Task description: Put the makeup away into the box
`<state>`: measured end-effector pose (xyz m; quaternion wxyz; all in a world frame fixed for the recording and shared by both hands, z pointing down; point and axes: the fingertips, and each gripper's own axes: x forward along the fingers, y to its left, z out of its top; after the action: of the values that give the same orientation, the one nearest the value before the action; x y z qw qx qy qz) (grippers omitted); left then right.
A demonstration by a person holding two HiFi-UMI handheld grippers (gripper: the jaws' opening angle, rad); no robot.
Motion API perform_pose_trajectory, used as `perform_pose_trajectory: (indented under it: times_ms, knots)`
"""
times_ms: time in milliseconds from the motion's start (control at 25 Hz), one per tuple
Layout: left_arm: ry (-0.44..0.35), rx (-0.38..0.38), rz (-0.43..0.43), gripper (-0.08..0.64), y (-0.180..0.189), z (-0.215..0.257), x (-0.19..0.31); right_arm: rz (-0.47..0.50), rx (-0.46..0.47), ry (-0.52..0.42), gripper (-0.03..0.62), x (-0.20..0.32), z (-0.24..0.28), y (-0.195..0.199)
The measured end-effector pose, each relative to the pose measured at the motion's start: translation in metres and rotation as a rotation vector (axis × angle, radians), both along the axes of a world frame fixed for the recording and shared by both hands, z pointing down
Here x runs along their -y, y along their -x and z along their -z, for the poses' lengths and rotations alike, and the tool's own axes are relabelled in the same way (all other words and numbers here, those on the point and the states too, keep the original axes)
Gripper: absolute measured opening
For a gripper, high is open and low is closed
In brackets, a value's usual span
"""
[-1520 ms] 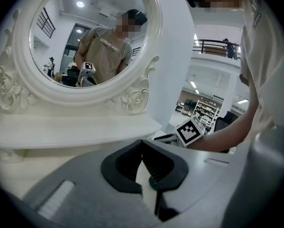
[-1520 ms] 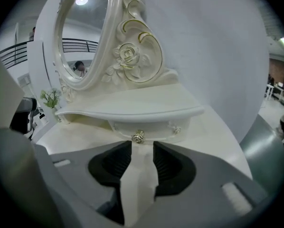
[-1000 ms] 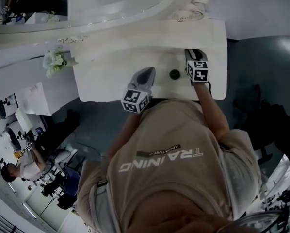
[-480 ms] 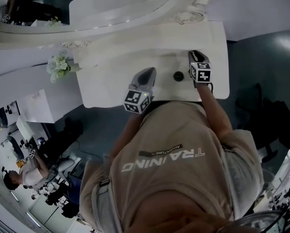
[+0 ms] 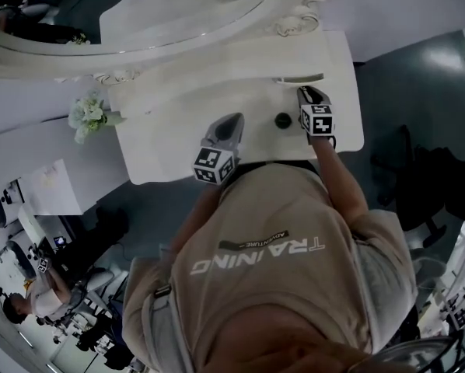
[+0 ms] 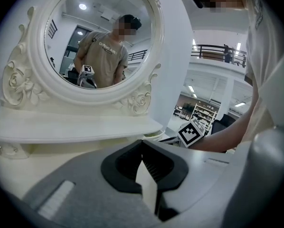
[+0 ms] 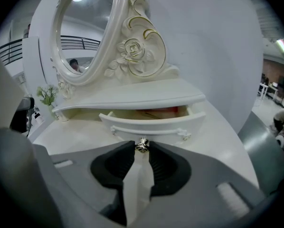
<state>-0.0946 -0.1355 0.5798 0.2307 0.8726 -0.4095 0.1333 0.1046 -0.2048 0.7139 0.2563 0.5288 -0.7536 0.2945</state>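
On the white vanity table (image 5: 170,134) the small drawer (image 7: 151,123) under the mirror shelf stands a little way out, with something reddish inside it. My right gripper (image 7: 142,147) is shut on the drawer's metal knob (image 7: 142,144); its jaws have just been closing onto it. In the head view the right gripper (image 5: 305,93) is at the drawer front (image 5: 298,78). A round black makeup pot (image 5: 282,120) sits on the tabletop just left of it. My left gripper (image 5: 232,120) hovers over the table's middle, jaws together and empty (image 6: 143,144).
An ornate oval mirror (image 5: 178,10) with a shelf rises behind the drawer. A small bunch of white flowers (image 5: 87,115) stands at the table's left end. The person's body is close against the table's front edge (image 5: 240,164).
The drawer has slid out a little, with the right gripper on its knob drawing back toward the person. The left gripper has shifted slightly over the tabletop.
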Motion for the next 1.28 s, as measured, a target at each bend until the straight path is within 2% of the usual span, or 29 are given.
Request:
perform_pose_trajectory:
  times_ms: [320, 1000, 1280]
  knots:
    - [-0.025, -0.005, -0.029, 0.006, 0.009, 0.011, -0.009, 0.009, -0.021, 0.01, 0.101, -0.013, 0.0, 0.0]
    - [-0.049, -0.027, 0.056, 0.006, 0.034, 0.022, -0.004, 0.04, -0.05, 0.029, 0.101, -0.025, 0.0, 0.0]
    - [-0.037, -0.035, 0.054, 0.006, 0.032, 0.021, -0.009, 0.054, -0.065, 0.017, 0.102, -0.028, 0.0, 0.001]
